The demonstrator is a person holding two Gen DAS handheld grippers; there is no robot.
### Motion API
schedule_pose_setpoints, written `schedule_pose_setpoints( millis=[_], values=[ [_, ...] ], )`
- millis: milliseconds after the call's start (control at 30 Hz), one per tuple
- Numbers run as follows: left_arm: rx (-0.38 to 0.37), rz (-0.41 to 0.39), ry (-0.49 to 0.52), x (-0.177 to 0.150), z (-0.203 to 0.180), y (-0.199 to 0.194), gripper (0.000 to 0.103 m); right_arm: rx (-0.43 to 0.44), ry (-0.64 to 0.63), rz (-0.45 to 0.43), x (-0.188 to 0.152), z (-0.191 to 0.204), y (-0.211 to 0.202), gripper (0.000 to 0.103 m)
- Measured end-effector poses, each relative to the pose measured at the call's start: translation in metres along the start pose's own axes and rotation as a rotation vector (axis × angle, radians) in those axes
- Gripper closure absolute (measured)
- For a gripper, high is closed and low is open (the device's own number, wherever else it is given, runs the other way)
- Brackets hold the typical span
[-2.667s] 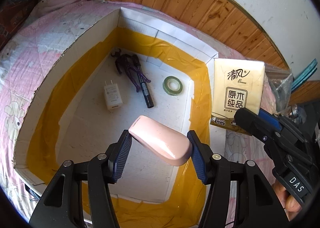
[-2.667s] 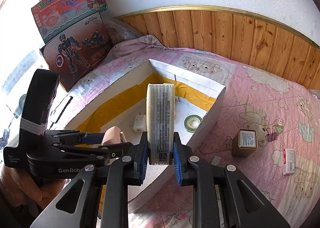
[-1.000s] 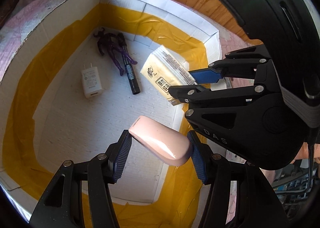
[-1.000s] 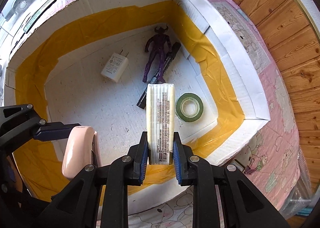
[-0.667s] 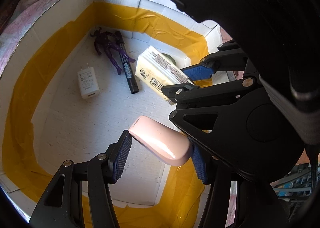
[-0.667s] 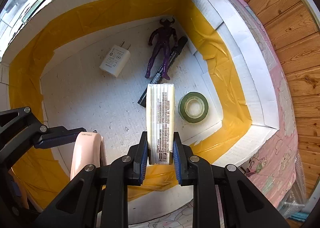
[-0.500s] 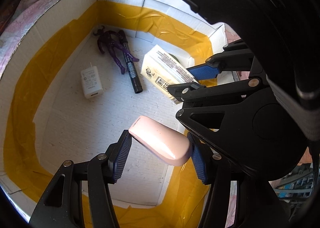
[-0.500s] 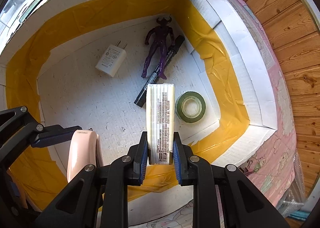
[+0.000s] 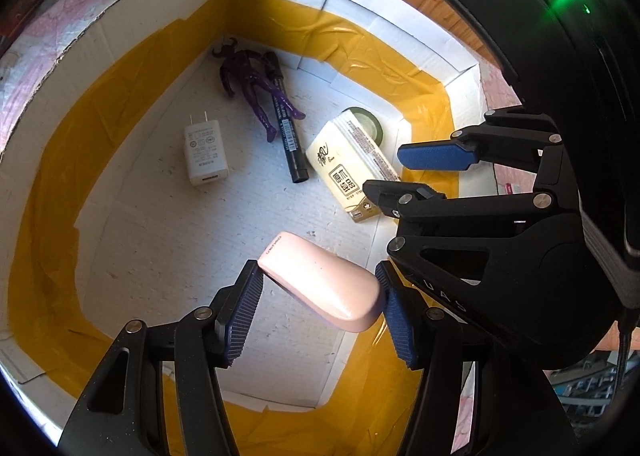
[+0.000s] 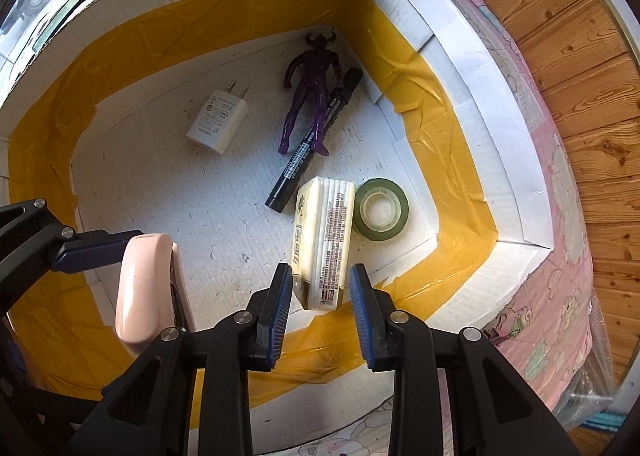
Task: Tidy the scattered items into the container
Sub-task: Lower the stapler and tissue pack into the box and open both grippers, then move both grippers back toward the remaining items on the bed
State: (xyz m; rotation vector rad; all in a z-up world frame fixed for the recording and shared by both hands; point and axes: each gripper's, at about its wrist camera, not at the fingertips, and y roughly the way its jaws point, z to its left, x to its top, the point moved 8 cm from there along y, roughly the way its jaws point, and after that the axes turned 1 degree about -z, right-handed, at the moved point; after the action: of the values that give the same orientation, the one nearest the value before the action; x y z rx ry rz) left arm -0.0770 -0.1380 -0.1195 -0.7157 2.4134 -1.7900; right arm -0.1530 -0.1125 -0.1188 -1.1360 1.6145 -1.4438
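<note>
My left gripper [image 9: 318,314] is shut on a pink case [image 9: 320,288] and holds it above the floor of the white cardboard box [image 9: 120,31]. The case also shows in the right wrist view [image 10: 140,288]. My right gripper [image 10: 320,308] is open inside the same box [image 10: 472,55]. The beige tissue pack [image 10: 324,244] lies free below its fingers, leaning on a green tape roll [image 10: 380,209]. In the left wrist view the tissue pack [image 9: 348,171] lies beside my right gripper [image 9: 408,171].
In the box lie a white charger plug [image 10: 218,121], a purple figure [image 10: 312,83] and a black marker [image 10: 316,139]. Yellow tape lines the box walls. A pink quilt [image 10: 560,256] and wooden wall panelling [image 10: 580,35] lie beyond the box.
My right gripper has opened and let go of the tissue pack, which now lies in the box against the tape roll. My left gripper still holds the pink case.
</note>
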Motion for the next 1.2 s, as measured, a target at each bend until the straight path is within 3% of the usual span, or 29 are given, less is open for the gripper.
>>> schedule_pose_setpoints(
  millis=[300,567,700,867,1067,1200],
  values=[
    [-0.054,-0.001,-0.037,0.002,0.009,-0.008,0.042,0.029,0.047,-0.035,0.001,-0.002,-0.01,0.065],
    [-0.031,-0.046,-0.026,0.013,0.005,-0.014,0.042,0.066,0.117,-0.099,-0.004,-0.011,-0.027,0.065],
    [-0.013,-0.067,-0.006,0.014,0.003,-0.018,0.042,0.096,0.188,-0.182,-0.008,-0.019,-0.035,0.065],
    [0.018,-0.093,0.021,0.011,0.001,-0.025,0.042,0.124,0.331,-0.35,-0.016,-0.032,-0.052,0.065],
    [0.061,-0.153,0.062,0.012,-0.005,-0.036,0.042,0.218,0.427,-0.552,-0.034,-0.027,-0.091,0.065],
    [0.074,-0.176,0.072,0.01,-0.01,-0.042,0.042,0.276,0.469,-0.64,-0.048,-0.021,-0.11,0.065]
  ],
)
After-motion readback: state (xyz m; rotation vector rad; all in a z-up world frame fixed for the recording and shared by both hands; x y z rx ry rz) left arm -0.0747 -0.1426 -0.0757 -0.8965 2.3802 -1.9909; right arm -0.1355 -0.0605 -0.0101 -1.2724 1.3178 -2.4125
